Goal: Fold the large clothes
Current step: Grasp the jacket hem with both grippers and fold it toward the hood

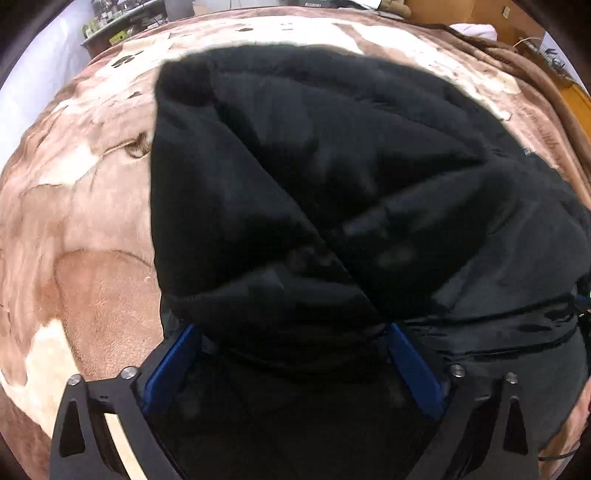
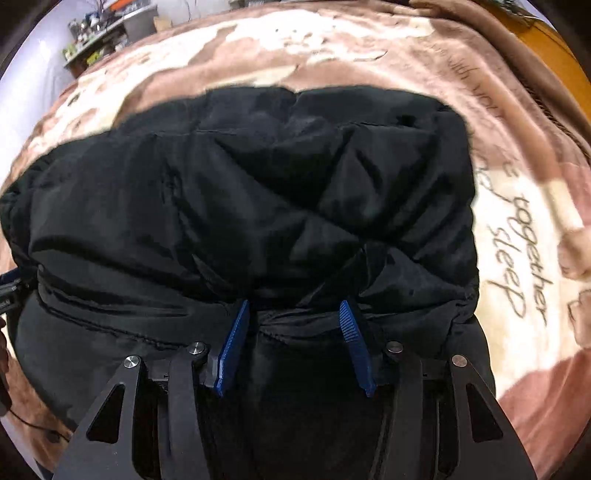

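1. We've got a black padded jacket (image 1: 332, 184) lying on the brown-and-cream blanket (image 1: 92, 258) covering the bed, bunched into a thick bundle w/ several layers stacked.
2. Left gripper (image 1: 295, 328): jaws spread as wide as they go, blue pads either side of a fat roll of the jacket. Fabric sits between them, but we can't say the pads are pressing it; looks more like straddling than gripping.
3. Right gripper (image 2: 295, 314): jaws at a middling gap, w/ a bunched fold of jacket edge filling the space between the blue pads. We judge it's clamped on that fold.
4. Progress, our judgement: well along. Sleeves seem tucked in (none stick out), body doubled over at least once, bundle roughly rectangular.
5. Left to do, probably: settle the near edge, let go, flatten the puffed top. Padding is springy, so the fold may pop back open once released.
6. Shelf clutter (image 2: 96, 33) beyond the bed is well apart, not involved.
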Demonstrator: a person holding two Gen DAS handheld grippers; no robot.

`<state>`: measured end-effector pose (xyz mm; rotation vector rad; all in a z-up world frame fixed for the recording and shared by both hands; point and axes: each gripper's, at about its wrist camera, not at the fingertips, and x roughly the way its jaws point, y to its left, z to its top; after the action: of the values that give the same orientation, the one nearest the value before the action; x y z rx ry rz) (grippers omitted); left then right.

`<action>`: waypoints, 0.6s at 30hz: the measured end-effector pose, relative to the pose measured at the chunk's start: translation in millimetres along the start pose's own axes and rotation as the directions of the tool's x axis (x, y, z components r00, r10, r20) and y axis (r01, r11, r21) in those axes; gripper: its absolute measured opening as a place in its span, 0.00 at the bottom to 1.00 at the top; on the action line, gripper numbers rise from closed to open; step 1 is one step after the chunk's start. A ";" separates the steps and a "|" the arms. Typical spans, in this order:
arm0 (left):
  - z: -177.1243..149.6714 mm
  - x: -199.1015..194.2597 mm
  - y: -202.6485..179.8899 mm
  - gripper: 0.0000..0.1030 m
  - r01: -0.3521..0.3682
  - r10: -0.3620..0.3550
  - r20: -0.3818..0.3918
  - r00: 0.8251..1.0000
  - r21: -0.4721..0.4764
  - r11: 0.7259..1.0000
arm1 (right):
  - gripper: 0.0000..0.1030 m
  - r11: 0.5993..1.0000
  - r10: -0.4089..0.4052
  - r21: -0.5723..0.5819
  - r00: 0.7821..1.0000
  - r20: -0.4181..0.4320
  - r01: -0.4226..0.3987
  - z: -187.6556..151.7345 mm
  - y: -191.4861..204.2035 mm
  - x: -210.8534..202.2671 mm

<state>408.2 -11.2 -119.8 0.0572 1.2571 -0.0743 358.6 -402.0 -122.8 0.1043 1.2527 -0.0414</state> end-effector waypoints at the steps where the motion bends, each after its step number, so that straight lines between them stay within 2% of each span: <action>1: -0.4 1.3 -0.8 1.00 -0.007 0.007 0.003 1.000 0.003 1.000 | 0.49 1.000 -0.007 -0.003 1.000 0.003 0.007 -0.7 2.0 0.1; 4: 3.9 -1.4 -1.3 1.00 -0.006 0.006 -0.013 1.000 -0.016 1.000 | 0.49 0.999 -0.028 -0.021 0.999 0.021 0.029 -7.2 6.0 -3.7; 7: 9.6 -21.7 -2.8 0.97 -0.004 0.004 0.006 1.000 -0.008 1.000 | 0.49 1.000 -0.002 -0.025 1.000 0.028 0.003 -7.7 2.4 -26.0; 11: -0.7 -63.2 6.3 0.95 0.029 -0.031 0.087 0.996 0.024 0.999 | 0.49 0.999 0.019 -0.042 0.991 0.130 -0.014 -23.0 -1.9 -79.7; 13: -10.1 -80.8 14.9 0.95 0.037 -0.039 0.117 0.992 0.015 0.999 | 0.50 0.999 0.025 -0.039 0.989 0.148 -0.019 -38.3 -9.4 -98.3; 17: -28.4 -88.1 36.1 0.95 -0.054 0.059 0.150 0.987 -0.037 0.998 | 0.49 0.999 -0.005 -0.044 0.994 0.113 0.010 -54.2 -23.9 -90.5; 18: -31.1 -79.3 40.0 0.95 -0.067 0.072 0.119 0.990 -0.048 0.997 | 0.49 0.999 -0.008 -0.040 0.996 0.087 0.012 -56.4 -28.0 -79.3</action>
<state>357.9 33.2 -53.8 0.0575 1.1341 0.0101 278.0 -426.2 -66.5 0.0609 1.1662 -0.0292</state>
